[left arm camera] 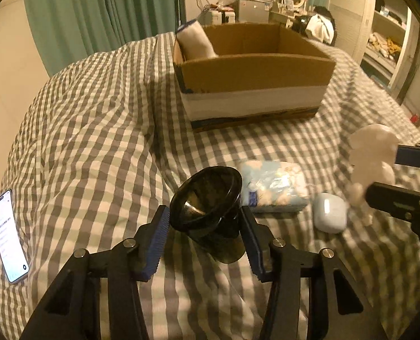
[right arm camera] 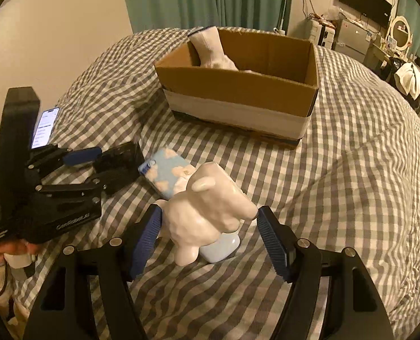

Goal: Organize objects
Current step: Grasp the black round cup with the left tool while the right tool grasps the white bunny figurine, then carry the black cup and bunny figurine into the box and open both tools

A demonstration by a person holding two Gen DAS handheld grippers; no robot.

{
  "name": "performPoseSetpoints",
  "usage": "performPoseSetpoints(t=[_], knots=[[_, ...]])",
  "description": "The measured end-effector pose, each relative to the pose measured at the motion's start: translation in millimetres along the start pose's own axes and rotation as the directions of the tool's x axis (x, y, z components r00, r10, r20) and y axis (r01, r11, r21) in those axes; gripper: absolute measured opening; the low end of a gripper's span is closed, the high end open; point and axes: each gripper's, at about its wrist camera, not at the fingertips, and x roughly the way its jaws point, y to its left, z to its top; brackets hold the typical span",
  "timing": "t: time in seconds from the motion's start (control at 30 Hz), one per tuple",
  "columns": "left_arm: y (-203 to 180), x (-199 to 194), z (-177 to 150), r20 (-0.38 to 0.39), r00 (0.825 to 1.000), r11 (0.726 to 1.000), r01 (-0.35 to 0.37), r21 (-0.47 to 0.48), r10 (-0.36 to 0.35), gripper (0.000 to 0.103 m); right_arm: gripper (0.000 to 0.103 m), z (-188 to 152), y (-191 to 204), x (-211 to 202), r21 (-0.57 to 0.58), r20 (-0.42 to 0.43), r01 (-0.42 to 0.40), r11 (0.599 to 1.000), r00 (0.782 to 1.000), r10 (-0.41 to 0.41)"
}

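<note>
Pick-up stage: the left gripper [left arm camera: 204,223] brackets a dark funnel-shaped cup [left arm camera: 210,212] on the checked bed, pads touching or nearly so. The right gripper [right arm camera: 208,226], jaws wide, straddles a white figurine [right arm camera: 207,209], ungripped. Next, each must close, lift and carry to the cardboard box [right arm camera: 238,96] beyond.

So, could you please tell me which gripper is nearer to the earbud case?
Right. The right gripper straddles the white bear figurine directly above the earbud case; the left gripper, around the dark cup, is off to the case's left.
</note>
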Motion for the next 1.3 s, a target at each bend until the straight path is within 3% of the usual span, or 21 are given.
performPoseSetpoints(t=[0.47,0.77,1.03,1.3], knots=[[2,-83,34,0.171,0.985,0.999,0.034,0.000,-0.034,0.051,0.070,8,19,-57,-0.044,0.102,0.044,0.998,0.994,-0.039],[-9,-112,89,0.261,0.964,0.999,0.041,0.033,-0.048,0.051,0.070,45,12,-90,-0.055,0.197,0.091,0.994,0.977,-0.078],[-13,-93,149,0.288,0.956,0.998,0.040,0.042,-0.051,0.051,0.069,99,-19,-87,-0.016,0.255,0.094,0.995,0.963,-0.086],[-21,-22,200,0.243,0.970,0.998,0.014,0.065,-0.029,0.051,0.069,158,-58,-41,0.026,0.259,0.111,0.993,0.959,-0.114]])
